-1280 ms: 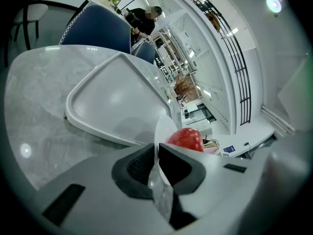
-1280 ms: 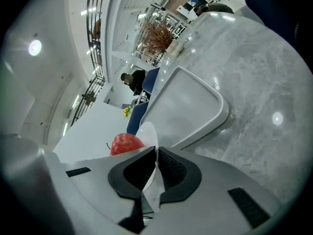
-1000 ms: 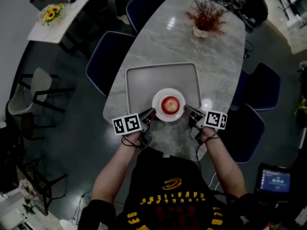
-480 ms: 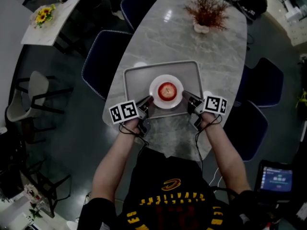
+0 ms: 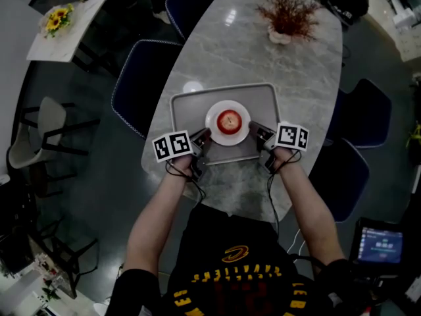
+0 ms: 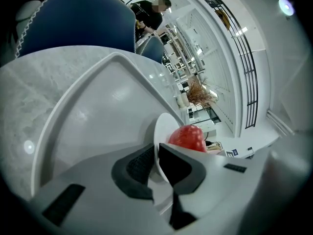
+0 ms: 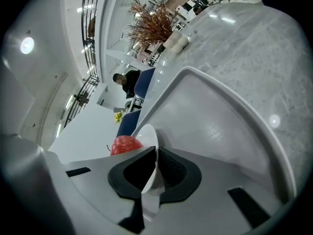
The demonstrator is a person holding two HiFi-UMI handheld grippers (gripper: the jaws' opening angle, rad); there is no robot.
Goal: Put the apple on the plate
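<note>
A red apple [image 5: 228, 120] sits on a white plate [image 5: 241, 131], which is over the middle of a grey tray [image 5: 187, 110] on the marble table [image 5: 263, 58]. My left gripper [image 5: 204, 136] is shut on the plate's left rim and my right gripper [image 5: 254, 131] on its right rim. In the left gripper view the jaws [image 6: 157, 160] pinch the plate's rim [image 6: 159, 131], with the apple [image 6: 187, 137] just beyond. The right gripper view mirrors this: jaws [image 7: 155, 168] clamped on the rim [image 7: 149, 136], apple [image 7: 124, 145] behind it. Whether the plate rests on the tray I cannot tell.
A pot of dried twigs [image 5: 286, 15] stands at the table's far end. Blue chairs [image 5: 141, 78] [image 5: 360, 120] flank the table. A side table with yellow flowers [image 5: 56, 20] is at the far left, a lit screen [image 5: 378, 245] on the floor at the right.
Both grippers have carried the plate with the apple away from me, from the tray's near edge to over its middle. Both stay shut on the rim.
</note>
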